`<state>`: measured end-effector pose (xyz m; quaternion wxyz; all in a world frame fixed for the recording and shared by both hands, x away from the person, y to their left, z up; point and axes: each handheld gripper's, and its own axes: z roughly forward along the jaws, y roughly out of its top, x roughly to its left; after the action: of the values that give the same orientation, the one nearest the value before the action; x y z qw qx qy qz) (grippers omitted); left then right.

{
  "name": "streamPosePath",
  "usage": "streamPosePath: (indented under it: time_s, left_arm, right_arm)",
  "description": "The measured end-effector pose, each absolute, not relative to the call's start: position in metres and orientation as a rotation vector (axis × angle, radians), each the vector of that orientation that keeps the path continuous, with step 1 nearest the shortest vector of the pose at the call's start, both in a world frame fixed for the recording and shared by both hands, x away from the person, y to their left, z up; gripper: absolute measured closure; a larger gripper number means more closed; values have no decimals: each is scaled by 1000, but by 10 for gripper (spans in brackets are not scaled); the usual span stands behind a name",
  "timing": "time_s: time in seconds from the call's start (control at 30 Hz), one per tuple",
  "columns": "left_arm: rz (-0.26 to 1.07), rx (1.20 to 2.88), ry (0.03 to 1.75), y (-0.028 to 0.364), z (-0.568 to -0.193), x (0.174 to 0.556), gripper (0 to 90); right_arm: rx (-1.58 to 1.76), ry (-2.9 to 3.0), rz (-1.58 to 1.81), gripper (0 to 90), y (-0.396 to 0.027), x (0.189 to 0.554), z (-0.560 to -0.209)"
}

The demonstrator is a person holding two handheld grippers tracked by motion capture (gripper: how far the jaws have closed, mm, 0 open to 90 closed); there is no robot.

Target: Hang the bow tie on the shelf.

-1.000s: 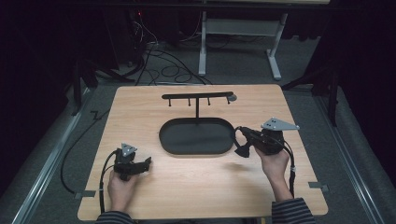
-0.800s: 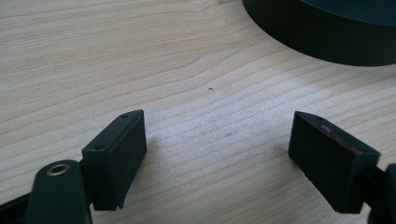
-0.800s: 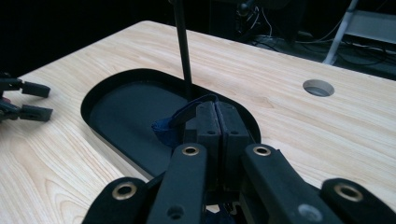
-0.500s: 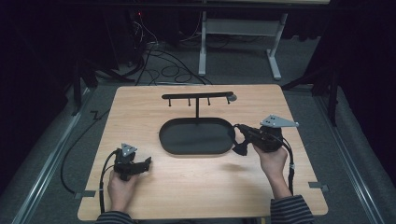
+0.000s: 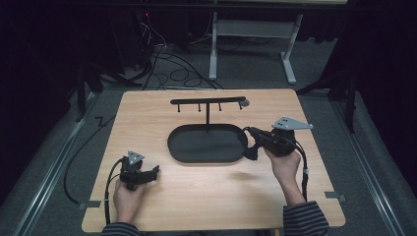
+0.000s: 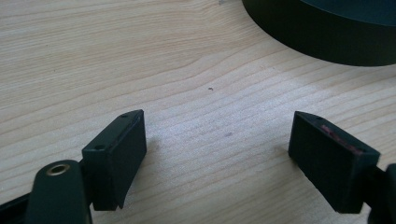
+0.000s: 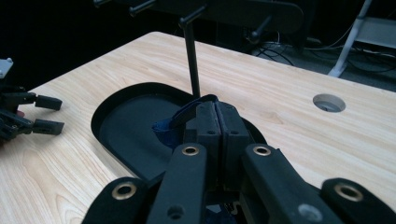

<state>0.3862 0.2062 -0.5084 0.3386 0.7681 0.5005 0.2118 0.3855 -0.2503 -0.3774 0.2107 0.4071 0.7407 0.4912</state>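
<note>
Blue strap [image 7: 180, 116] half-hidden behind right claw [image 7: 217, 119]

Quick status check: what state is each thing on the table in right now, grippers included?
Left gripper: open, nothing between the jaws, low over the table.
Right gripper: shut on a dark blue strap, held over the tray's edge.
Black oval tray: flat on the table.
Hook stand: upright, hooks bare.

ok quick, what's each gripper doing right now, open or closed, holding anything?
Left gripper: open, nothing between the jaws, over bare table.
Right gripper: closed on a dark blue strap, over the black tray.
</note>
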Motion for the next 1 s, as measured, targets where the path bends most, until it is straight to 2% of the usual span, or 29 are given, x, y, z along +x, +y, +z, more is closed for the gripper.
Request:
streamPosePath:
  time_s: [1.0]
  left_arm:
    - [547, 1998, 1305, 207, -508, 386, 199]
  right_arm:
    - [1121, 2034, 1445, 900, -235, 412, -360]
